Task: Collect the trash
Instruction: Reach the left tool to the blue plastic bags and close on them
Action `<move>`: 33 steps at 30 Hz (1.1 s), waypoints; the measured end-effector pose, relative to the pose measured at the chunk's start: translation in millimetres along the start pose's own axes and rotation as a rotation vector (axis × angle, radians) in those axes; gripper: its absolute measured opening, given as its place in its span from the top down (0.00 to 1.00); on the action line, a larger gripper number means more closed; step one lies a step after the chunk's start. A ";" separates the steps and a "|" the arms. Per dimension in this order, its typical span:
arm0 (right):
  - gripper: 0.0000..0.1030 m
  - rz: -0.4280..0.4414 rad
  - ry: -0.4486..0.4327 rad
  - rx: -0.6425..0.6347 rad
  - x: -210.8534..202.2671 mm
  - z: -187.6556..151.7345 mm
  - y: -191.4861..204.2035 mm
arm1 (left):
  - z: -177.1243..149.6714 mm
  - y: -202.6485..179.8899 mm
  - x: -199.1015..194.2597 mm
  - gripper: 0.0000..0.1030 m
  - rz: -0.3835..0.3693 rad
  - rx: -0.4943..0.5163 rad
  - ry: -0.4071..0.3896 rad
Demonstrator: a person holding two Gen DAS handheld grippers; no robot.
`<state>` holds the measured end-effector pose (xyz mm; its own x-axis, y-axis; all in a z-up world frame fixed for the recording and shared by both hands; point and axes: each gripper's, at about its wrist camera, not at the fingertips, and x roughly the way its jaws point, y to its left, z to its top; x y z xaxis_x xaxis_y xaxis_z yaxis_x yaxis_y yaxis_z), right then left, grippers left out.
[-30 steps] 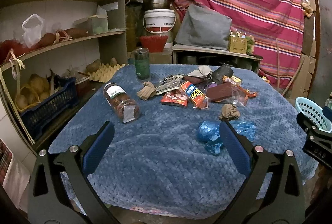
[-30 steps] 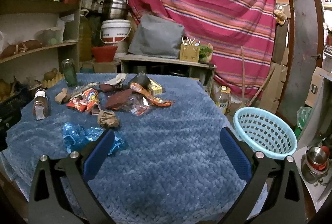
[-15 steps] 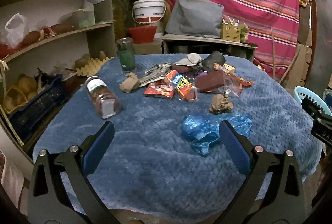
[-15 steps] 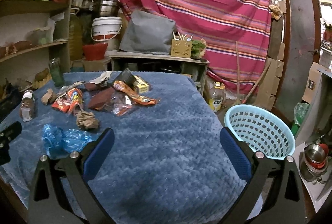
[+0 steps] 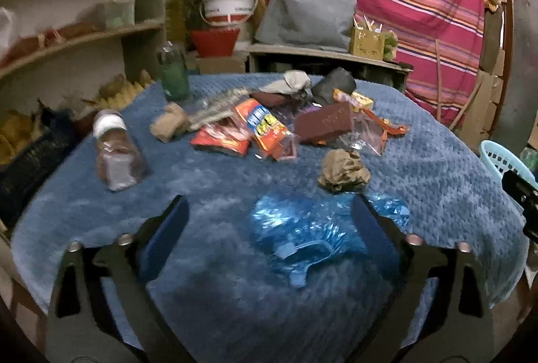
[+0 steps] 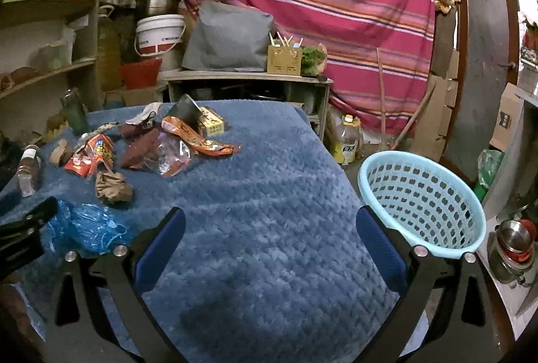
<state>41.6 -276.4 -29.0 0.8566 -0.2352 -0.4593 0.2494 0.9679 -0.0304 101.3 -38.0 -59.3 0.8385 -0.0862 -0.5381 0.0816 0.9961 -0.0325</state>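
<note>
Nearest the left gripper [image 5: 267,221], at about one o'clock between its closing jaws, lies the blue plastic bag [image 5: 302,228] on the blue blanket [image 5: 218,181], not yet pinched. Just beyond, at one o'clock, sits a brown paper ball [image 5: 343,171]; farther, at twelve, the snack wrappers [image 5: 255,131]. The right gripper [image 6: 269,228] stands released, holding nothing, with the light blue basket [image 6: 420,194] at two o'clock. Thin film may slip from the pads, or the fingers may snag the blanket's pile.
</note>
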 end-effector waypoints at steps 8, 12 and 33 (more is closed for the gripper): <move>0.04 -0.009 -0.031 -0.004 3.6 -0.5 2.0 | -11.3 -14.5 23.0 0.50 -0.044 0.061 0.084; 0.04 0.005 -0.022 -0.034 5.8 -1.7 7.4 | -8.6 -11.5 19.4 0.66 -0.053 0.078 0.093; 0.04 0.153 -0.020 -0.101 26.9 16.5 100.3 | 65.2 101.4 -21.3 0.68 0.208 -0.085 -0.140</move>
<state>97.1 -187.1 -29.7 0.8900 -0.0853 -0.4480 0.0697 0.9962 -0.0512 126.8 63.8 3.8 0.8996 0.1247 -0.4186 -0.1408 0.9900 -0.0076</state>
